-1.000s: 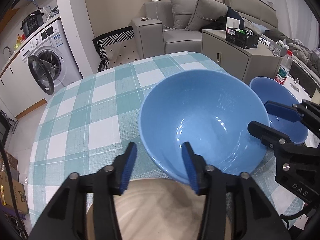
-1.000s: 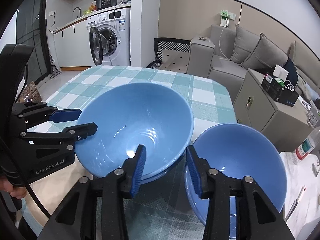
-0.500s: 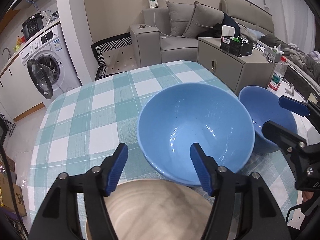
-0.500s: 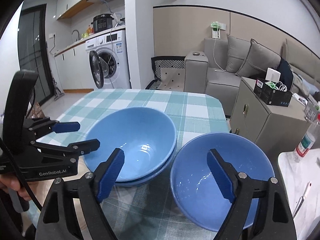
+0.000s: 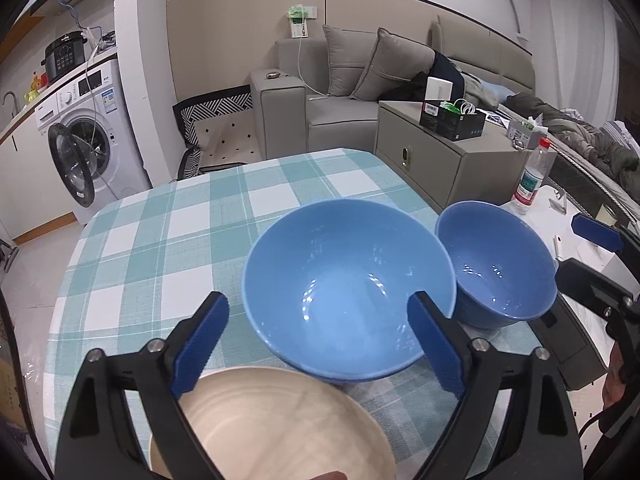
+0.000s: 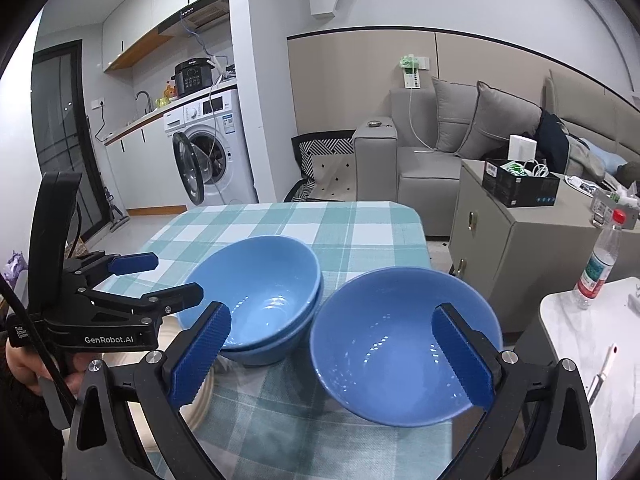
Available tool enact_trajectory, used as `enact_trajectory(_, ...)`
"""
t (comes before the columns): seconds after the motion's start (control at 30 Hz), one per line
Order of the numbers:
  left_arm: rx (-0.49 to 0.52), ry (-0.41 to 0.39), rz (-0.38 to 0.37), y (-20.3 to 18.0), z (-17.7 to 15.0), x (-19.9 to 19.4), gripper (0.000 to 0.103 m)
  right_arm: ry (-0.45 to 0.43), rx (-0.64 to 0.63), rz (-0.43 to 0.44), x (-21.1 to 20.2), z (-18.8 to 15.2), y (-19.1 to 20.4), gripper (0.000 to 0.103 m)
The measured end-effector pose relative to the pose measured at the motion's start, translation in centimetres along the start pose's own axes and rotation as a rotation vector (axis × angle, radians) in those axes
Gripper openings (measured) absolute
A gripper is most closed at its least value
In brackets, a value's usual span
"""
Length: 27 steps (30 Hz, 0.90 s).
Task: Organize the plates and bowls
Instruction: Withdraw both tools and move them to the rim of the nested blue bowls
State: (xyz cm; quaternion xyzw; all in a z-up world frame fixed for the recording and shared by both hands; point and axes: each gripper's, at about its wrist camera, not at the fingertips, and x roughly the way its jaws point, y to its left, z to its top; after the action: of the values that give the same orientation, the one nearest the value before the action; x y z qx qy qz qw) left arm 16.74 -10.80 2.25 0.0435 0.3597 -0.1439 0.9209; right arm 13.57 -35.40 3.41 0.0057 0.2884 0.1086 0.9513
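Two light blue bowls sit nested [image 5: 348,280] [image 6: 260,300] on the checked tablecloth [image 5: 160,240]. A darker blue bowl [image 5: 500,264] [image 6: 400,340] stands just to their right. A beige plate [image 5: 280,424] [image 6: 200,396] lies at the near edge, below the nested bowls. My left gripper [image 5: 320,344] is open and empty, held above the plate and the near rim of the nested bowls. My right gripper [image 6: 332,356] is open and empty, its fingers spread above the darker bowl. The left gripper also shows in the right wrist view [image 6: 156,276].
A grey cabinet [image 5: 440,168] with a black box stands beyond the table's right edge. A white side table [image 6: 592,344] with a water bottle [image 6: 600,260] is at the right. A sofa [image 5: 340,92] and a washing machine [image 5: 84,140] are farther back.
Both grippers have opened wide and pulled back and up from the bowls. The upper light blue bowl now rests nested in the lower one, released.
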Motion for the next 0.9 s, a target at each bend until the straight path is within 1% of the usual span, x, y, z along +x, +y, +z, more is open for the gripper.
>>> enact_trajectory(0.1, -0.019, -0.025, -0.023, -0.6, 0.0, -0.5, 0.103, -0.022, 0.015, -0.007, -1.1, 0.2, -0.9, 0.102)
enact_trajectory(0.2, -0.016, -0.016, -0.029, -1.3, 0.1, -0.4, 0.103, -0.027, 0.034, -0.006, -1.9, 0.2, -1.8, 0.102)
enact_trajectory(0.4, -0.002, -0.008, -0.031, -3.1, -0.1, -0.3, 0.103, -0.008, 0.072, -0.025, -2.6, -0.2, -3.6, 0.102)
enact_trajectory(0.57, -0.002, 0.021, -0.027, -4.6, -0.3, 0.2, 0.103, 0.010, 0.098, -0.044, -2.4, -0.5, -5.2, 0.102)
enact_trajectory(0.67, 0.010, 0.024, -0.025, -5.7, -0.5, 0.3, 0.103, 0.016, 0.120, -0.048, -2.4, -0.6, -6.2, 0.102)
enact_trajectory(0.83, 0.027, 0.023, -0.047, -7.3, -0.6, 0.2, 0.103, 0.025, 0.148, -0.081, -2.3, -0.7, -7.7, 0.102)
enact_trajectory(0.9, 0.039, 0.022, -0.048, -8.0, -0.6, 0.2, 0.103, 0.030, 0.166, -0.068, -2.2, -0.9, -8.4, 0.102)
